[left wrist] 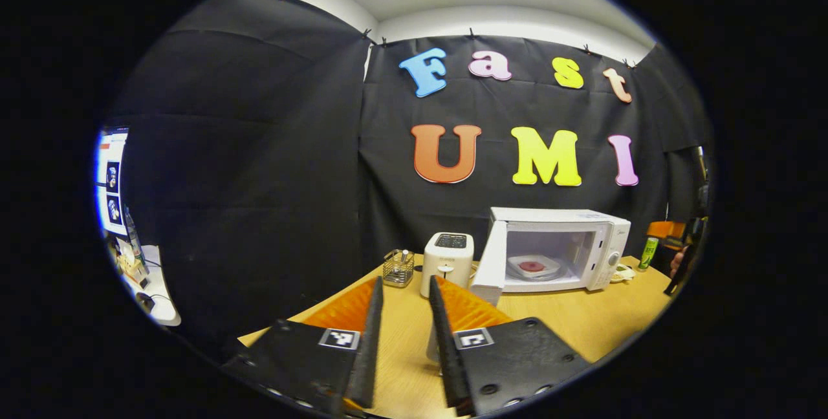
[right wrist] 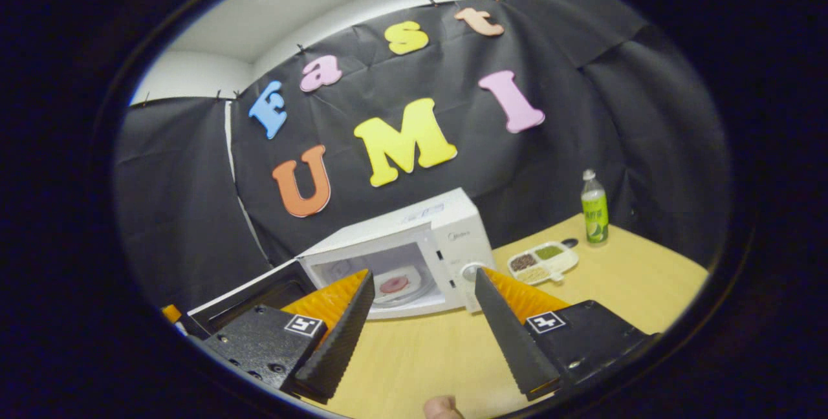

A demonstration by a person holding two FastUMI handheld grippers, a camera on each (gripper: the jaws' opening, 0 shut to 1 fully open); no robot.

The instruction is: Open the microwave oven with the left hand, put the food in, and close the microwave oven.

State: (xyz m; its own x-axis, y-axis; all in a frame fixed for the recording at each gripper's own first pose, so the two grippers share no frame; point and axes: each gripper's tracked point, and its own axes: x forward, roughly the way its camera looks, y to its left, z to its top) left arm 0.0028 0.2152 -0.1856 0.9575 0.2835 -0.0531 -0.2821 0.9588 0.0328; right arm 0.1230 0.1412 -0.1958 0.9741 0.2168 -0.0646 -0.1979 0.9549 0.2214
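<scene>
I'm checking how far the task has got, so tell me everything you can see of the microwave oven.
The microwave oven is a white box standing upright on the wooden table, near the black cloth wall. Its door, hinged on the left, is swung wide open. Inside, a pale plate with a round pink piece of food sits on the cavity floor. A round knob shows on the control panel to the right. Neither gripper touches it.
</scene>
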